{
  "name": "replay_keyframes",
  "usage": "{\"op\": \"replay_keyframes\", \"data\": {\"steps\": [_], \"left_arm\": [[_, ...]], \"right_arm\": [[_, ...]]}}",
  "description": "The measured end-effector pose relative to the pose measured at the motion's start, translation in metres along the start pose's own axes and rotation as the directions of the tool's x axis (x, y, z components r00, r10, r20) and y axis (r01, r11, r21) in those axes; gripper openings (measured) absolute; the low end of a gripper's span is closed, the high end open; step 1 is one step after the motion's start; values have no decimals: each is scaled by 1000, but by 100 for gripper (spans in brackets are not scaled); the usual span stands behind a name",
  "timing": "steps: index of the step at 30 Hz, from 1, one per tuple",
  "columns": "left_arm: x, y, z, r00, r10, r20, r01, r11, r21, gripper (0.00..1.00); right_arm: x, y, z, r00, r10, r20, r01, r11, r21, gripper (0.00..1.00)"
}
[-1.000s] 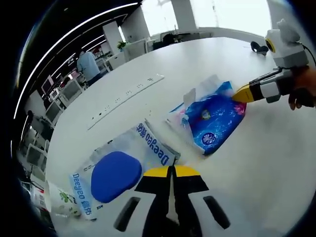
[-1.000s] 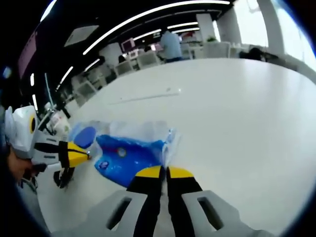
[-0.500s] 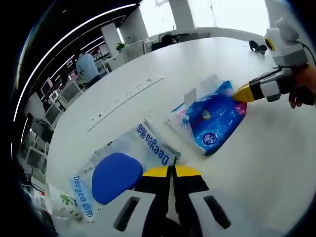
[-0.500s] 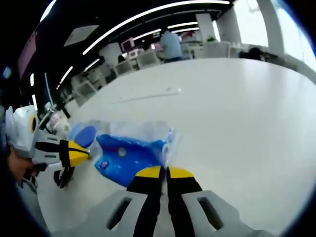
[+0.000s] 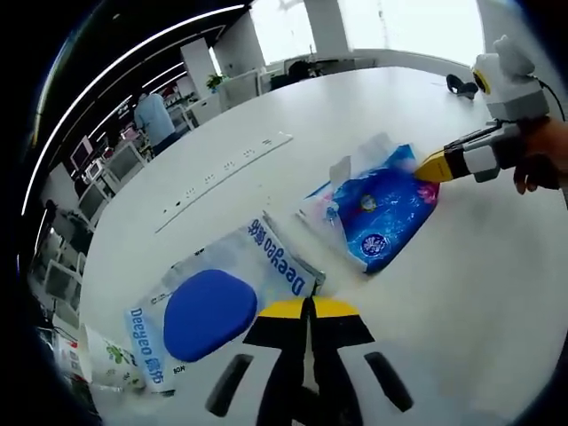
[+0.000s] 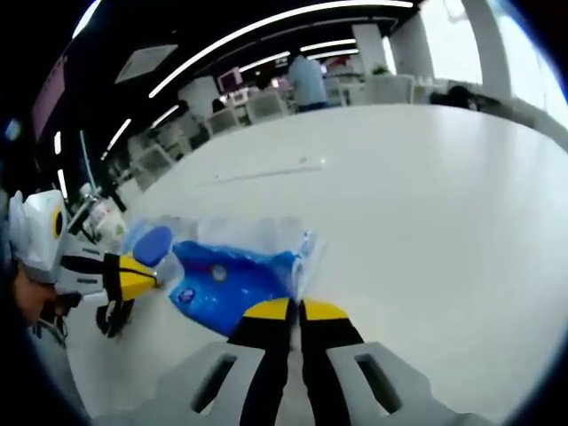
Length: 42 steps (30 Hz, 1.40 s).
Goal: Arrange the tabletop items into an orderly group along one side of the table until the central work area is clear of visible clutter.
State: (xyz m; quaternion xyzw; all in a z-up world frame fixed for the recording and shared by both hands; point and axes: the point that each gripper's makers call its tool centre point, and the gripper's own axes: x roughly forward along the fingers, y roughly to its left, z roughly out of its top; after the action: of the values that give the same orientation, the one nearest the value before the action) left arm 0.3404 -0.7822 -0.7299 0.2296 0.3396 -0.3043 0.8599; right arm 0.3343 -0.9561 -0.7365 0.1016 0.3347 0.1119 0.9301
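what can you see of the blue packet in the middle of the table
The blue packet is a soft, glossy plastic pack, bright blue with small round printed marks and a clear, crinkled flap at one end. It lies flat on the white table, apart from the pale pack with the dark blue oval. The right gripper has its shut yellow tips at the packet's edge; whether they pinch it is unclear. The left gripper is shut, short of it.

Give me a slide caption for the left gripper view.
Shut left gripper over a Deeyeo pack while the right gripper touches a blue tissue pack.
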Motion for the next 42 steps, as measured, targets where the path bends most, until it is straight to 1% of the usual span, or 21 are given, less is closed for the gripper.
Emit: {"op": "replay_keyframes", "data": {"steps": [6,10,14,17,22,24,26,30,35,38,42], "left_arm": [[0,-2,-2,1000,-3,-4,3,1000,16,0],[1,-2,-2,1000,-5,0,5,1000,-1,0],[2,-2,0,1000,-6,2,6,1000,-17,0],[2,-2,0,1000,-6,-2,6,1000,-12,0],[1,-2,0,1000,-7,-3,7,1000,-10,0],[0,-3,-1,1000,-8,-7,8,1000,-1,3],[-1,-5,-2,1000,-8,-10,8,1000,1,8],[-4,-2,-1,1000,8,-6,-8,1000,1,14],[-10,1,3,1000,20,10,-20,1000,0,15],[-14,3,6,999,24,21,-24,1000,-2,15],[-20,4,8,999,31,30,-31,1000,5,15]], "right_arm": [[-1,0,0,1000,-1,-2,1,1000,-1,0],[-1,0,0,1000,3,-9,-3,1000,-7,1],[-1,-4,1,1000,-8,-7,8,1000,13,0],[-2,-5,1,1000,-10,-3,10,999,36,0],[0,-4,2,1000,-17,3,16,999,51,0],[1,-3,3,1000,-18,4,18,998,57,0],[2,-1,3,1000,-19,5,18,998,60,0],[3,0,3,1000,-20,5,20,998,56,0],[3,3,2,1000,-11,6,11,998,59,1],[0,1,3,1000,-25,14,24,999,37,4],[-5,1,6,999,-23,29,22,999,48,9]]}}
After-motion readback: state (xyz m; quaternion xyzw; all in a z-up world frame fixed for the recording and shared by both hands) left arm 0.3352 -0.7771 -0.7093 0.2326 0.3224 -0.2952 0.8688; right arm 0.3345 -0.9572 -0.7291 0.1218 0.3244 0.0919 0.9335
